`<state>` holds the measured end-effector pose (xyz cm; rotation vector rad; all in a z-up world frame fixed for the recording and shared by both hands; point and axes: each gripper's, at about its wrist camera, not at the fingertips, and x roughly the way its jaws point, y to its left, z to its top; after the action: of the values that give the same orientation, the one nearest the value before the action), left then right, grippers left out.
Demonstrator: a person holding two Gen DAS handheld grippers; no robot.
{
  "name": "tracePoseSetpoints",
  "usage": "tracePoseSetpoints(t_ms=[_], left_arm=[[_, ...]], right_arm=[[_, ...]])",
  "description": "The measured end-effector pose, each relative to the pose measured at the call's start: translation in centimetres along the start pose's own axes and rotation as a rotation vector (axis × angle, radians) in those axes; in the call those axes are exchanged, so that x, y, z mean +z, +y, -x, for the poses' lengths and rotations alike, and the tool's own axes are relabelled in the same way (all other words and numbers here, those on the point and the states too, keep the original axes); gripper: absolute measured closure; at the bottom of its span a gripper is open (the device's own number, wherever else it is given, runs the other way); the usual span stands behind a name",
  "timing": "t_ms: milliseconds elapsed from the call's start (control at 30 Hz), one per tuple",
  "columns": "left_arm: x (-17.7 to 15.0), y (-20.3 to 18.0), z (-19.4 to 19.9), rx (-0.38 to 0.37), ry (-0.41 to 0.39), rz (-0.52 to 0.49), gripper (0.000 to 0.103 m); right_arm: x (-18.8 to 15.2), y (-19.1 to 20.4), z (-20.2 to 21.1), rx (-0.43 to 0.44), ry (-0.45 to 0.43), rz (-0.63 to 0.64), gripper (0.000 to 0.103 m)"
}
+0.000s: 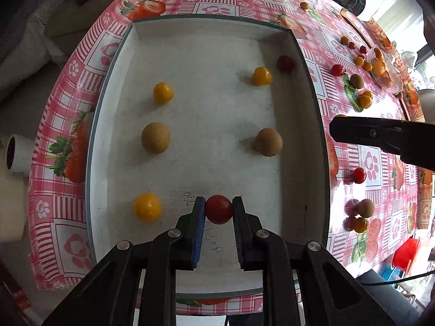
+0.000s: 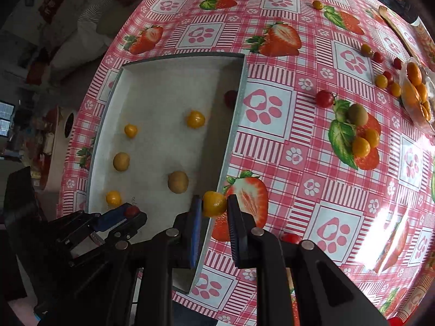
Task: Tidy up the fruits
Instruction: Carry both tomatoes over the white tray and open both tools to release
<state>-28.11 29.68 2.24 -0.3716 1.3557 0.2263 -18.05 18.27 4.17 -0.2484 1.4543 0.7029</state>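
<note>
Left gripper (image 1: 218,208) clamped a red tomato (image 1: 218,209) over the tray (image 1: 190,27); right gripper (image 2: 214,203) gripped a yellow one (image 2: 214,204) (both likely bound for rows).

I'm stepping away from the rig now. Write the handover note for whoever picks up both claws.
Left claw: shut on a red tomato, low over the white tray.
Right claw: shut on a yellow tomato, over the tray's right edge.
Done: six fruits lie in the tray, three yellow, two brown, one red at the far right wall.
Left: set down both held tomatoes, then gather the loose fruit on the tablecloth to the right.
</note>
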Motion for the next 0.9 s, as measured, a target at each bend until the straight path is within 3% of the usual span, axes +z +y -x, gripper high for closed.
tracePoseSetpoints(t_ms=[233,567,800,867,900], left_arm=[[-0.6,0.7,-1.2,0.006,0.000,0.035,0.081],[-1.6,0.0,-1.2,0.015,-0.012,0.018,0.081],[-1.2,-0.4,-0.8,0.041,-0.002,0.006,0.081],[-1.0,-0.6,-0.7,0.054,0.001,-0.001,0.080],[-0.8,-0.6,-0.6,0.056,0.003,-0.004,0.076]], right_arm=[[3.0,2.2,-2.9,0.007,0.043,0.024,0.083],[5.5,2.3,-6.9,-0.033,0.096,0.002,0.082],[6.3,3.0,-7.1,-0.051,0.092,0.038,0.082],[6.7,3.2,-6.9,-0.036,0.098,0.032,0.079],[6.9,3.2,-6.8,-0.029,0.094,0.028,0.072]])
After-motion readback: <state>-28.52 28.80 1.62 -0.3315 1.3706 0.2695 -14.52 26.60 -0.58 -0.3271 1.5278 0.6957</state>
